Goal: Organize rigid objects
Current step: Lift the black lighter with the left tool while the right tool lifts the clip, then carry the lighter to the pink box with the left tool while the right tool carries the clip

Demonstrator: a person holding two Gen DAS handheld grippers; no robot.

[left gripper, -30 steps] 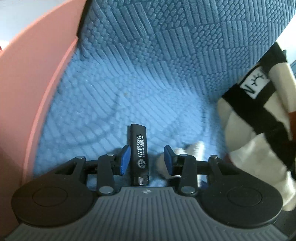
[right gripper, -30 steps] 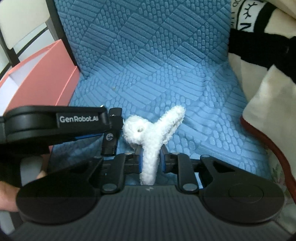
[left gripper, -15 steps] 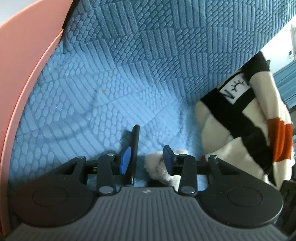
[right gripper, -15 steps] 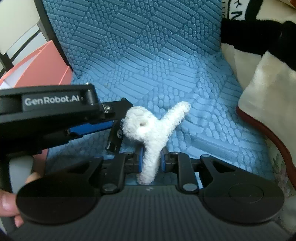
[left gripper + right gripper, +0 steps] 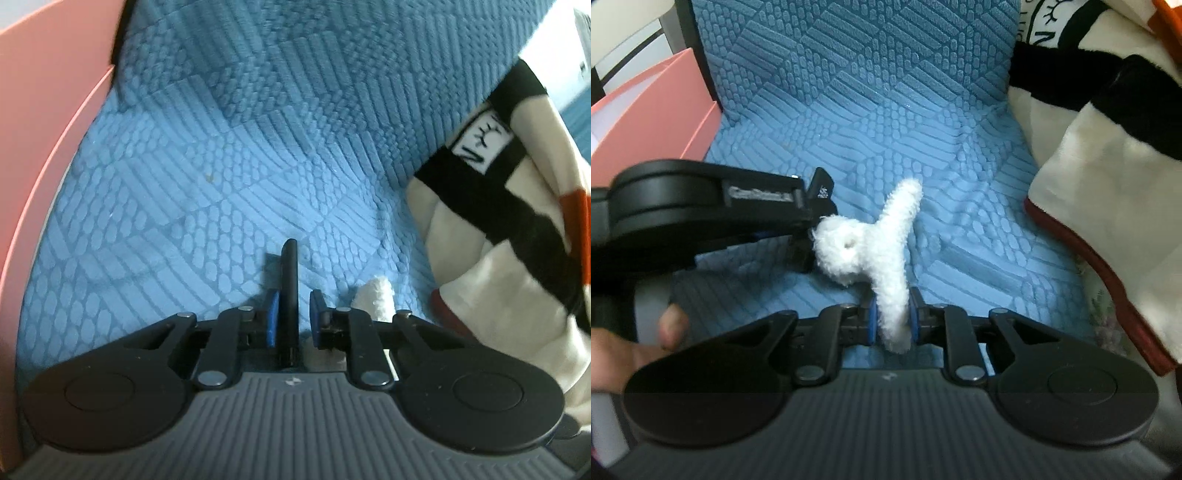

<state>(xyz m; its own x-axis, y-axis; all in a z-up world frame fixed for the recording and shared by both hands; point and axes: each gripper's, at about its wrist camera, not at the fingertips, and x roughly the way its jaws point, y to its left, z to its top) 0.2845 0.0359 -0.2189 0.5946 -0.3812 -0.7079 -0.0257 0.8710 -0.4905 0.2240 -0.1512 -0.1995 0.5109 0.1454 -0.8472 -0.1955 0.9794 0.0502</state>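
A black lighter (image 5: 290, 291) stands on its narrow edge on the blue quilted seat (image 5: 221, 166), between the pads of my left gripper (image 5: 294, 314). Those jaws are closing; the left pad is against the lighter and a thin gap shows at the right pad. My right gripper (image 5: 891, 317) is shut on one arm of a white fluffy claw clip (image 5: 882, 251), which sticks up from its pads. In the right wrist view the left gripper (image 5: 809, 218) reaches in from the left, with the lighter's tip (image 5: 822, 188) showing just beyond it. The clip's end (image 5: 376, 295) peeks beside the left gripper.
A pink box (image 5: 44, 147) (image 5: 653, 122) stands at the left edge of the seat. A cream, black and red blanket (image 5: 517, 229) (image 5: 1108, 166) is heaped on the right. A person's hand (image 5: 617, 350) holds the left gripper's handle.
The left jaws have narrowed around the lighter, which has turned from lying flat with its label up to standing on edge. The right gripper keeps its hold on the clip.
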